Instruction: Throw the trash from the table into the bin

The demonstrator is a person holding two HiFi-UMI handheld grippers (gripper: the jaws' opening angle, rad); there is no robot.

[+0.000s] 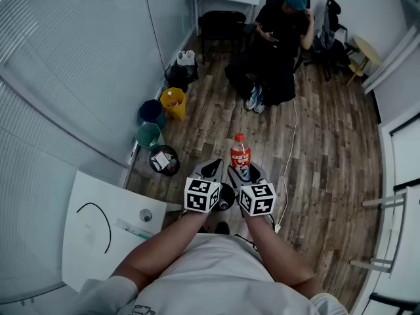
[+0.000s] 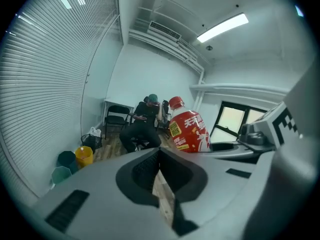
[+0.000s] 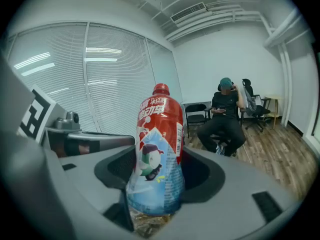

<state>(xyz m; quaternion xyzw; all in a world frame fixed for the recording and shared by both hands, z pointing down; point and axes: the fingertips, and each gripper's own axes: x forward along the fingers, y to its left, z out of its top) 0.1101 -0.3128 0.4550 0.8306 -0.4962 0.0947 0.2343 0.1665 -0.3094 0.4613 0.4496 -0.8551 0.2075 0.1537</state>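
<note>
Left tool [image 1: 212, 165], right tool [image 1: 243, 171], one bottle [image 1: 240, 149]

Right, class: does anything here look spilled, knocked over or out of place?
Nothing looks spilled or toppled. The bottle stands upright in the right gripper, and the bins by the wall are upright. The one untidy thing is a white cable trailing loose across the floor.

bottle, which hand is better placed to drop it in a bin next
Right. The right gripper is shut on the bottle; the left gripper is shut on nothing. It likely only needs carrying to the bins.
</note>
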